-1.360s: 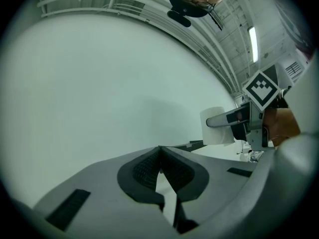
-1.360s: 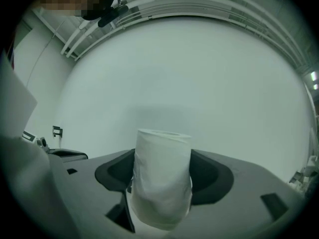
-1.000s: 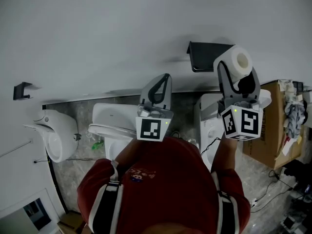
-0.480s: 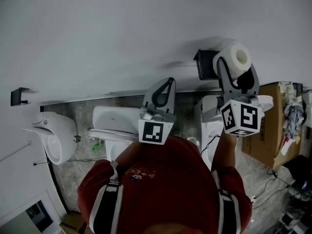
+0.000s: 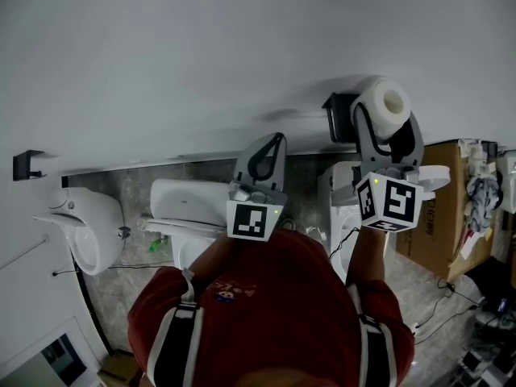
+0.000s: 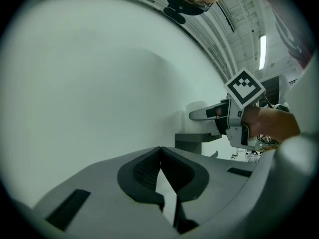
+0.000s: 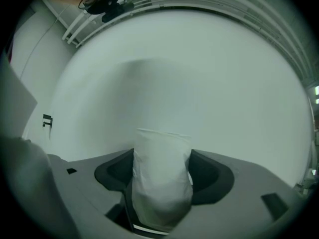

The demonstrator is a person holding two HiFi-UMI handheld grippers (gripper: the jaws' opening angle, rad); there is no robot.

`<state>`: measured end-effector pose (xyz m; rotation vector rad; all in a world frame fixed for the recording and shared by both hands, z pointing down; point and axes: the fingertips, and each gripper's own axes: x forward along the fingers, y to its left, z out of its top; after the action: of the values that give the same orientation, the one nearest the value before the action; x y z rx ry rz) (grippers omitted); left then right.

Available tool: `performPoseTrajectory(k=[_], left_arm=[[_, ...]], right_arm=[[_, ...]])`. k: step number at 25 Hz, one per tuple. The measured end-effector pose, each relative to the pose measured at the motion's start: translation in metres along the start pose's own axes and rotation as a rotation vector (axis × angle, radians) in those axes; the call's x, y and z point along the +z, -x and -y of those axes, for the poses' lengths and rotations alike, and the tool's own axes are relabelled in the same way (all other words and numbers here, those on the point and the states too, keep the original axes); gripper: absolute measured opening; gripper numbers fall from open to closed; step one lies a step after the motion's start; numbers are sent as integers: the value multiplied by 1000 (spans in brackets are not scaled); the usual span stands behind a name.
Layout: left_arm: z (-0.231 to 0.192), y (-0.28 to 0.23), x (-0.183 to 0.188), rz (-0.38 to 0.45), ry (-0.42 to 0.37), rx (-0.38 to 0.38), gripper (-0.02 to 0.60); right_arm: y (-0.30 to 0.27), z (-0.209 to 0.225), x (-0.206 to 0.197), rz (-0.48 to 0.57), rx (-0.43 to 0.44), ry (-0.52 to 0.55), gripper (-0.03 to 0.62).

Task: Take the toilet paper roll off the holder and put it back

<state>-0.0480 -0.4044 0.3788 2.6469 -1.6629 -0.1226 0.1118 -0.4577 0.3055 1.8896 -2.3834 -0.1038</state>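
So, both grippers are held up in front of the white wall, with red sleeves seen below them in the head view. The right gripper is stretched out further and higher, tilted up toward the black holder mounted on the wall. The left gripper is kept lower and nearer the body, pointed at bare wall, well apart from the holder.

The right gripper's jaws are spread wide and clamped on the toilet paper roll, one pad on each side, with the hollow core turned up toward the head camera. In the right gripper view the roll fills the gap between the jaws. The roll is parked just beside the holder, and in the left gripper view it's seen right above the holder's flat shelf. Whether it's touching the shelf can't be told. The left gripper's jaws are pressed together with nothing between them.

Counted up:
- two grippers
- one roll
- two black wall brackets: the holder, plus a second bracket far off to the left
- three white toilet fixtures lined up along the wall's foot
- one cardboard box at the right
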Motion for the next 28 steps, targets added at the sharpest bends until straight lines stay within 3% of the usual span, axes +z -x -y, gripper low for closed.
performPoseTrajectory(k=[5,15,28], left_arm=[[-1,-3,-3,-7,2,2,18],[1,-2,2,-1,-1,6,18],[34,7,15,25,-24,-12,18]], right_arm=[[-2,1,-2,-7,-3,11,347],[2,1,8,28,-1,21,441],[47,28,15,74,-46,-7,446]])
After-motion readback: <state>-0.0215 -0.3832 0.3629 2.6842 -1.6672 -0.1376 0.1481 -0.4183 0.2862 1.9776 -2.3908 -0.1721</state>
